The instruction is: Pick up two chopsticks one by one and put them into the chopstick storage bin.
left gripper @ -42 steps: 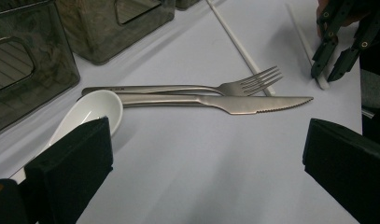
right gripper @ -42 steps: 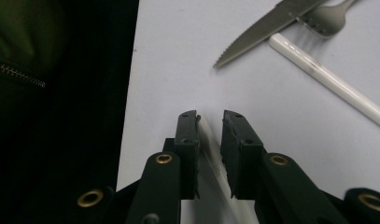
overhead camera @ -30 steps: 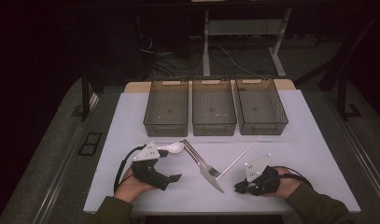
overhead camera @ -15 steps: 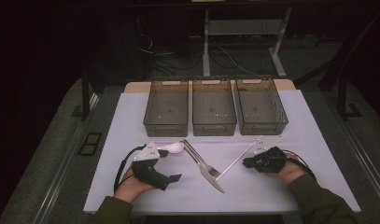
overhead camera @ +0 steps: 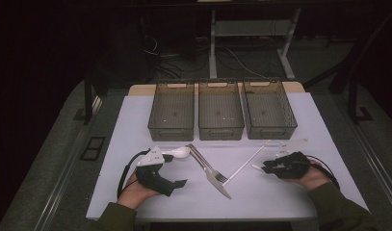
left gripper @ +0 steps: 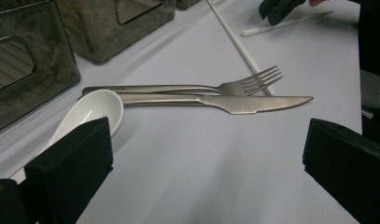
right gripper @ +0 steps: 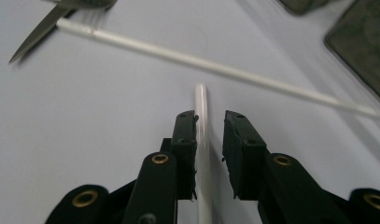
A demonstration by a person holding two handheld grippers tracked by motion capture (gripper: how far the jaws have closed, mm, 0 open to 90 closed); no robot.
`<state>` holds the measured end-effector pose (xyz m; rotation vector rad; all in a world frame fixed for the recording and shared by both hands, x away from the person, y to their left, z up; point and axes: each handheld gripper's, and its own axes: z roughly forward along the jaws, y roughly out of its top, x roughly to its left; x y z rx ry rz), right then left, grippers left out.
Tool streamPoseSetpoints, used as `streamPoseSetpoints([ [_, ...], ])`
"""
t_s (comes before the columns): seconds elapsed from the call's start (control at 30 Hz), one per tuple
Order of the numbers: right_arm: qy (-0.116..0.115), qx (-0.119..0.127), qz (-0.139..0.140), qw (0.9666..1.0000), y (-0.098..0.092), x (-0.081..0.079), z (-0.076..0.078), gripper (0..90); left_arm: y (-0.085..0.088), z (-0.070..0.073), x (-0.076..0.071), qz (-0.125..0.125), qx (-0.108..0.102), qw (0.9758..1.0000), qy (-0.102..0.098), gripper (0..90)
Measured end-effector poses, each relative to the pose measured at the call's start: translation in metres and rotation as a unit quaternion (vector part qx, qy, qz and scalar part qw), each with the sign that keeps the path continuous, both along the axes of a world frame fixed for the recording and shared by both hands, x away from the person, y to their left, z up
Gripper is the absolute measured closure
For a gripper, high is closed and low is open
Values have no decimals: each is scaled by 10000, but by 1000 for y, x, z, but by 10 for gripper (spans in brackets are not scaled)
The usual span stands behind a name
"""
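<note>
The bench (overhead camera: 136, 125) carried a white sheet, and three dark mesh bins (overhead camera: 221, 109) stood side by side along its far half. Nearer the person, the left claw (overhead camera: 176, 183) rested low at the left, its jaws spread wide with nothing between them. Just ahead of it lay a white spoon (left gripper: 92, 109), touching a steel knife (left gripper: 234, 102) and a fork (left gripper: 243, 84) that lay side by side. A long white chopstick (overhead camera: 251, 156) lay aslant near the fork's tines. At the right, the right claw (right gripper: 210, 140) straddled a second white chopstick (right gripper: 201, 112); its jaws had just been opening, and a gap showed on the right side of the stick, so it was released.
</note>
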<state>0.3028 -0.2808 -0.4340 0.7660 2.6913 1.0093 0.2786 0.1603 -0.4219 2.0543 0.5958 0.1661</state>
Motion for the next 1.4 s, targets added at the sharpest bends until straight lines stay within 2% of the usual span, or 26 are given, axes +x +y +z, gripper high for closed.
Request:
streamPoseSetpoints([
  [0.1, 25, -97, -118, 9999, -20, -12, 0, 733, 0, 0, 0, 6, -15, 10000, 10, 8],
  [0.3, 156, -174, -265, 9994, -48, -29, -5, 760, 0, 0, 0, 6, -11, 10000, 13, 8],
  [0.47, 194, -146, -270, 9993, -53, -33, -9, 820, 1, -1, 1, 39, -21, 10000, 25, 8],
  [0.77, 138, -150, -241, 9995, -53, -33, -9, 843, 3, 0, 1, 35, -3, 10000, 6, 9],
  [1.03, 63, 254, -480, 9985, -62, -30, 4, 844, 3, 0, 0, 58, -79, 9999, 31, 8],
  [1.17, 65, 443, -585, 9973, -65, -29, 10, 843, 5, 0, -4, -14, 22, 10000, 15, 8],
  [1.4, 27, 683, -783, 9946, -58, -22, 27, 843, 10, 0, -9, 68, -1, 10000, -20, 8],
])
